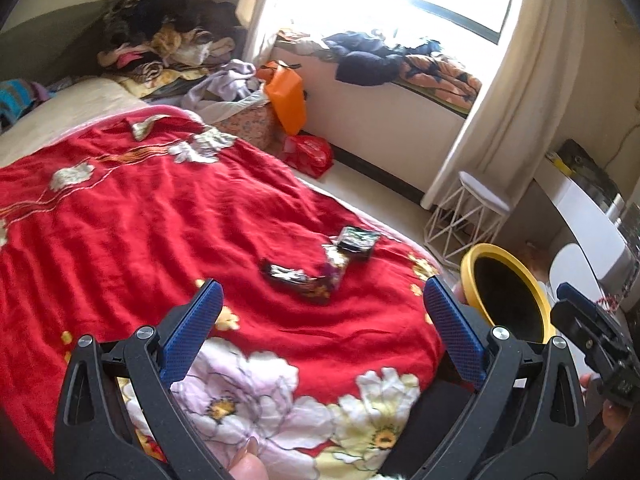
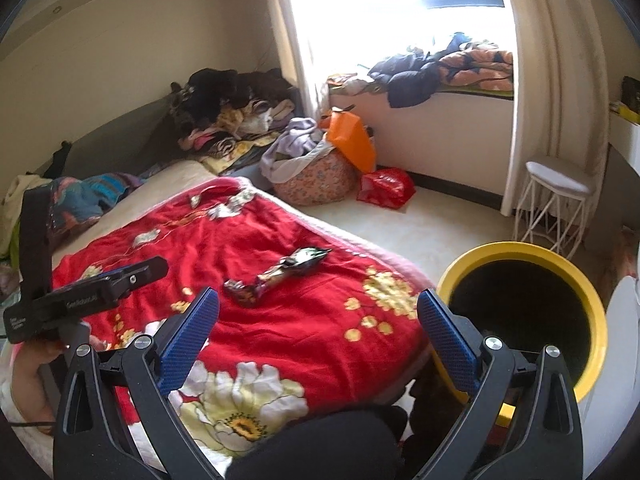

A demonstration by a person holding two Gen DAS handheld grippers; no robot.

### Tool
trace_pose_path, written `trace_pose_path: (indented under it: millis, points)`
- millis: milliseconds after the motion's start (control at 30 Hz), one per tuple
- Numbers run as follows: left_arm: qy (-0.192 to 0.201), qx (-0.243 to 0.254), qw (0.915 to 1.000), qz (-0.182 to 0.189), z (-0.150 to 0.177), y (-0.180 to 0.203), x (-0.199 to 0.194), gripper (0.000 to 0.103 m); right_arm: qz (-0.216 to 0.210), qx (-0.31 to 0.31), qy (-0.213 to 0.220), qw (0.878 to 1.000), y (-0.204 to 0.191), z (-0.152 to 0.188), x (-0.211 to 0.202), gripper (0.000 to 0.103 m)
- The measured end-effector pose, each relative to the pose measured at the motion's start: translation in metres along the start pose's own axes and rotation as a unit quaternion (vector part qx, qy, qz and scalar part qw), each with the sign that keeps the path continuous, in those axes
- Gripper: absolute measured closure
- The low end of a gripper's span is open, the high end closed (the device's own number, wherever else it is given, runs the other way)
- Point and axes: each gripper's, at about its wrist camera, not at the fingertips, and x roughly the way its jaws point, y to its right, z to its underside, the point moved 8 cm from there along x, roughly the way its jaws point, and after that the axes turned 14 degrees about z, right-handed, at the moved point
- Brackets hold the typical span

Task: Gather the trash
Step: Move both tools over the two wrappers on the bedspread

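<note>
On bed (image 1: 120, 220), near the foot edge: wrappers (image 1: 320, 268), bunched, not picked up yet. Beside the foot corner, on floor: yellow bin (image 2: 520, 312), looking dark inside, contents not clear. Left tongs (image 1: 320, 320) spread wide, holding nothing. Right tongs (image 2: 320, 320) spread too, holding nothing. All wrappers left to grab and drop in bin.

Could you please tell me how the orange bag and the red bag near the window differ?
The orange bag stands up, leaning by the laundry basket; the red bag slumps on the floor. The orange bag looks smooth and stiff, the red bag crinkled and glossy. Both sit below the window ledge.
</note>
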Motion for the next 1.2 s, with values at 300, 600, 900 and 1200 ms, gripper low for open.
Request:
trace_pose_path:
  millis: [300,600,900,1200]
  points:
    - [0.006,-0.027,0.9994,-0.022,0.002,-0.039,-0.006,0.011,-0.031,-0.025,-0.013,0.999,-0.039,-0.005,0.014,0.006]
    - [-0.005,-0.065,0.9975,-0.028,0.016,-0.075,0.0,0.011,-0.046,-0.056,-0.035,0.997,-0.075,-0.003,0.046,0.006]
    - [-0.016,-0.085,0.9962,-0.011,0.027,-0.083,0.014,0.013,-0.031,-0.044,-0.07,0.996,-0.071,-0.003,0.093,0.006]
    - [-0.026,-0.113,0.993,0.021,0.025,-0.08,0.045,0.028,0.002,0.008,-0.114,0.993,-0.045,-0.007,0.15,0.007]
